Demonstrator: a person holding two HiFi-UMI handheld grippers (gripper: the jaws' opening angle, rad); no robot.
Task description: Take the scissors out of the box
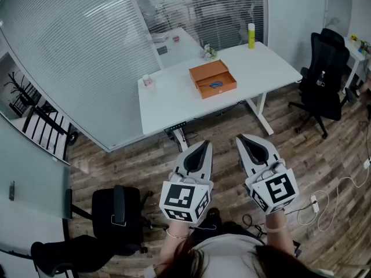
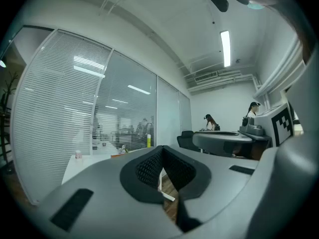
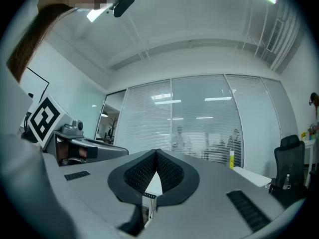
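An open orange box [image 1: 221,89] stands on the white table [image 1: 174,100] far ahead of me, with blue-handled scissors [image 1: 216,84] lying inside it. Both grippers hang level over the wooden floor, well short of the table. My left gripper [image 1: 204,145] has its jaws together at the tips with nothing between them, and the left gripper view shows the same closed tips [image 2: 162,148]. My right gripper [image 1: 243,139] is shut and empty too, its dark pads meeting in the right gripper view [image 3: 157,152].
A yellow bottle [image 1: 251,35] and a small cup [image 1: 147,81] also stand on the table. One black office chair [image 1: 322,77] is at the right, another [image 1: 119,216] at my lower left. White cables [image 1: 342,190] lie on the floor. Blinds cover the glass wall behind.
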